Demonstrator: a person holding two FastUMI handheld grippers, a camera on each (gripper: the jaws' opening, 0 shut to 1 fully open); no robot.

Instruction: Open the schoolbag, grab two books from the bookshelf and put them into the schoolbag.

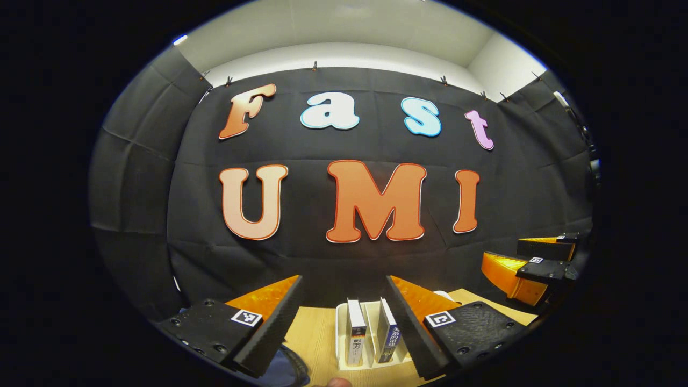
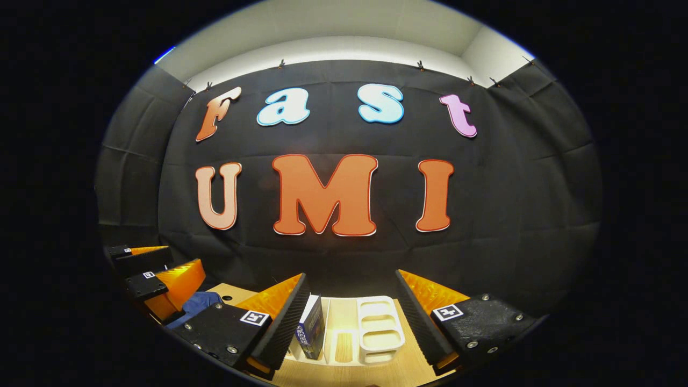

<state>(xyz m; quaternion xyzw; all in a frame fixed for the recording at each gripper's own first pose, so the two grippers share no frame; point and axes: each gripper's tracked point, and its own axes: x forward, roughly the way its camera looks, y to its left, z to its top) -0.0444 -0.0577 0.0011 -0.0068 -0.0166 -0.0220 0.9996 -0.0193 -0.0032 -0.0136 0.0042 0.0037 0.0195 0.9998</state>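
Note:
Two books stand upright in a white bookshelf rack (image 1: 341, 336) on the wooden table: a white-and-dark spined book (image 1: 356, 333) and a blue book (image 1: 388, 337). My left gripper (image 1: 344, 285) is open, raised above the table, with the books showing between its fingers farther off. A corner of the dark blue schoolbag (image 1: 287, 372) lies below its left finger. In the right gripper view the right gripper (image 2: 350, 277) is open too, with the blue book (image 2: 312, 329) just inside its left finger and the white rack (image 2: 379, 328) between the fingers. Neither gripper holds anything.
The right gripper (image 1: 529, 269) hangs at the right of the left gripper view. The left gripper (image 2: 156, 279) hangs at the left of the right gripper view, with blue schoolbag fabric (image 2: 200, 302) beneath it. The wooden table (image 1: 317, 336) ends at the black cloth wall behind.

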